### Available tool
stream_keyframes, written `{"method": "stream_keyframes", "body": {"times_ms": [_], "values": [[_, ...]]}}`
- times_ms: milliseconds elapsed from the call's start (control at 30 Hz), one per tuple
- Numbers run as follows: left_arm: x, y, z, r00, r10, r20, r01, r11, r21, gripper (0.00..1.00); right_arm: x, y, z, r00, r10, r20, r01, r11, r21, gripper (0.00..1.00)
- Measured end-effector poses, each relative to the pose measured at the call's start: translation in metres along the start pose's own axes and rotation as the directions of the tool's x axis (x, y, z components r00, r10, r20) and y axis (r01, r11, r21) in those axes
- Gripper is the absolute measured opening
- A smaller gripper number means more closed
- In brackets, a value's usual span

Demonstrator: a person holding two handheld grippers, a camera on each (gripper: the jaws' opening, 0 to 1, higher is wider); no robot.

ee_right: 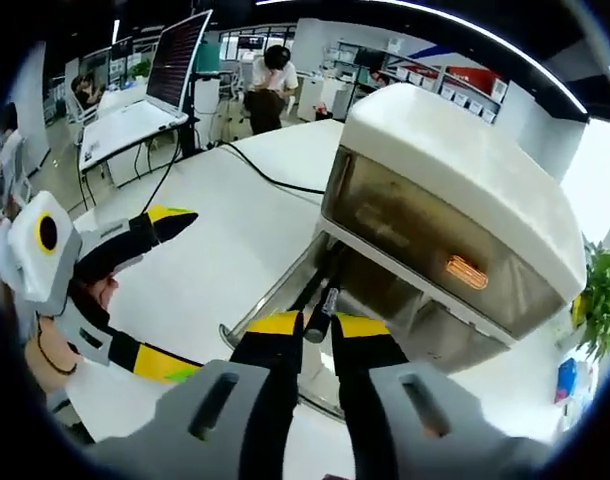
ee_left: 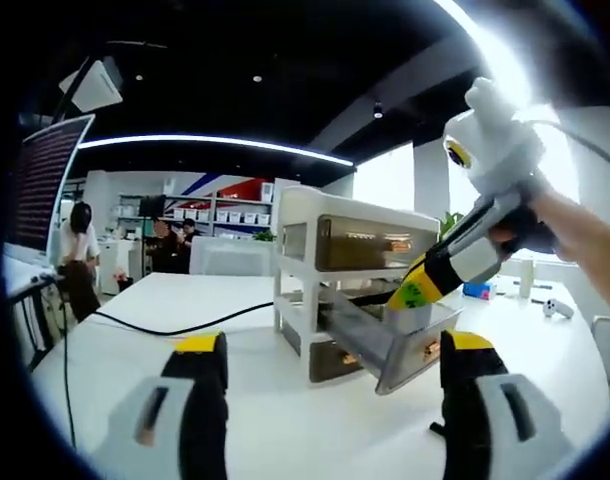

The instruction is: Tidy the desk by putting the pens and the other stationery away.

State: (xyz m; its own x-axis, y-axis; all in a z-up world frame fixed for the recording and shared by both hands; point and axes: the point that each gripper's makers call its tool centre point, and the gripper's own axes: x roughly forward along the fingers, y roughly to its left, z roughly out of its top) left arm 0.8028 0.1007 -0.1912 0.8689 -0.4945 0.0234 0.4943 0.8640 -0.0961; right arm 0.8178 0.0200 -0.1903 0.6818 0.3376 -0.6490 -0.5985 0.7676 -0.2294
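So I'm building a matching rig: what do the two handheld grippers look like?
Each gripper has black jaws tipped yellow on pale grey bodies. The left gripper shows dark slots in its grey blocks. The right gripper, seen from the left gripper view, has a white housing and a green-marked yellow label. A thin band circles the wrist.

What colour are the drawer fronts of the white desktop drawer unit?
Translucent smoky grey-brown drawer fronts, clearest in the right gripper view.
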Motion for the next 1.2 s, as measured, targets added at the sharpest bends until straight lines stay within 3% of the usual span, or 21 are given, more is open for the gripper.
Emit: {"method": "stream_keyframes", "body": {"times_ms": [100, 267, 367, 433, 567, 633, 833, 967, 1100, 1133, 1200], "values": [[-0.003, 0.003, 0.003, 1.000, 0.006, 0.008, -0.006, 1.000, 0.002, 0.81, 0.004, 0.004, -0.005, 1.000, 0.024, -0.018, -0.025, 1.000, -0.006, 0.15], [-0.004, 0.007, 0.008, 0.999, 0.020, 0.026, -0.020, 1.000, -0.004, 0.81, 0.010, 0.014, -0.010, 0.994, 0.105, -0.007, -0.105, 0.994, 0.013, 0.17], [-0.005, 0.005, 0.009, 0.999, 0.006, 0.039, -0.005, 1.000, -0.027, 0.80, 0.010, 0.015, -0.009, 0.993, 0.116, 0.003, -0.116, 0.993, 0.009, 0.17], [-0.005, 0.005, 0.011, 0.999, 0.005, 0.048, -0.004, 0.999, -0.032, 0.80, 0.008, 0.013, -0.008, 0.994, 0.107, 0.006, -0.107, 0.994, -0.027, 0.17], [-0.006, 0.005, 0.010, 0.999, 0.003, 0.044, -0.001, 0.999, -0.040, 0.80, 0.002, 0.002, 0.004, 0.996, 0.027, 0.081, -0.016, 0.991, -0.135, 0.20], [-0.006, 0.005, 0.011, 0.999, -0.002, 0.047, 0.005, 0.998, -0.058, 0.80, 0.001, 0.001, 0.004, 0.996, 0.004, 0.084, 0.011, 0.983, -0.183, 0.23], [-0.007, 0.006, 0.012, 0.999, 0.000, 0.049, 0.003, 0.998, -0.064, 0.80, -0.001, 0.002, 0.007, 0.996, 0.016, 0.090, 0.000, 0.985, -0.175, 0.23], [-0.007, 0.006, 0.013, 0.999, -0.002, 0.051, 0.005, 0.998, -0.067, 0.80, -0.008, -0.003, 0.009, 0.992, 0.008, 0.127, 0.013, 0.986, -0.165, 0.28], [-0.007, 0.005, 0.012, 0.999, -0.005, 0.048, 0.009, 0.997, -0.071, 0.80, -0.024, -0.001, 0.008, 0.981, 0.050, 0.188, -0.028, 0.993, -0.117, 0.30], [-0.007, 0.005, 0.012, 0.999, -0.006, 0.049, 0.010, 0.997, -0.071, 0.80, -0.030, -0.002, 0.008, 0.978, 0.041, 0.202, -0.026, 0.997, -0.078, 0.31], [-0.006, 0.005, 0.013, 0.999, -0.005, 0.049, 0.009, 0.997, -0.071, 0.80, -0.041, -0.004, 0.008, 0.976, 0.032, 0.214, -0.014, 0.996, -0.086, 0.32]]}}
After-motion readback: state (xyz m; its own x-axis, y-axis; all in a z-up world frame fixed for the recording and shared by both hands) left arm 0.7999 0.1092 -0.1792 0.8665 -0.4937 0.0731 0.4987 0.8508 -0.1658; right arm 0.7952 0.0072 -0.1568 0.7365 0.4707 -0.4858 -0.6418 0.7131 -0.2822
